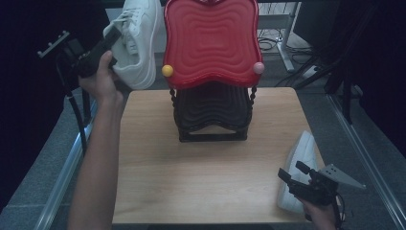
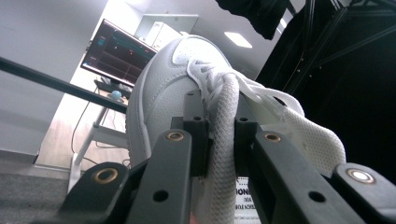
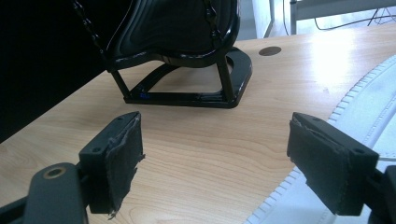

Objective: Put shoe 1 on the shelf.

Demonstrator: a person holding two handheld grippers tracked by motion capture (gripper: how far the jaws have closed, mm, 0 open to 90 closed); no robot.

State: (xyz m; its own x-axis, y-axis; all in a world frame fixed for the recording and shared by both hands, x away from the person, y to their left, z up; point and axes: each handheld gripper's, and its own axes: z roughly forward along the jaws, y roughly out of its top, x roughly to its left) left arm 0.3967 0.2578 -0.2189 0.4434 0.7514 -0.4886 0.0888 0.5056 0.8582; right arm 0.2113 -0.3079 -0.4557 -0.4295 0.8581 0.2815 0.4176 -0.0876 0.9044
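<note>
A white sneaker (image 1: 139, 45) hangs in the air at the far left, beside the red top tray (image 1: 210, 38) of a two-tier rack. My left gripper (image 1: 114, 37) is shut on it; in the left gripper view the jaws pinch the padded rim of the sneaker (image 2: 163, 93) at my left gripper (image 2: 219, 133). A second white sneaker (image 1: 300, 158) lies at the table's right edge. My right gripper (image 1: 293, 173) stands open just beside it, low over the table. In the right gripper view the sneaker's sole (image 3: 364, 116) runs past the right jaw, and nothing lies between the pads of my right gripper (image 3: 215, 154).
The rack's black lower tray (image 1: 213, 103) and base (image 3: 187, 93) stand at the back middle of the wooden table (image 1: 191, 182). A yellow knob (image 1: 167, 70) and a pink knob (image 1: 258, 67) sit on the red tray's front corners. Metal rails flank the table.
</note>
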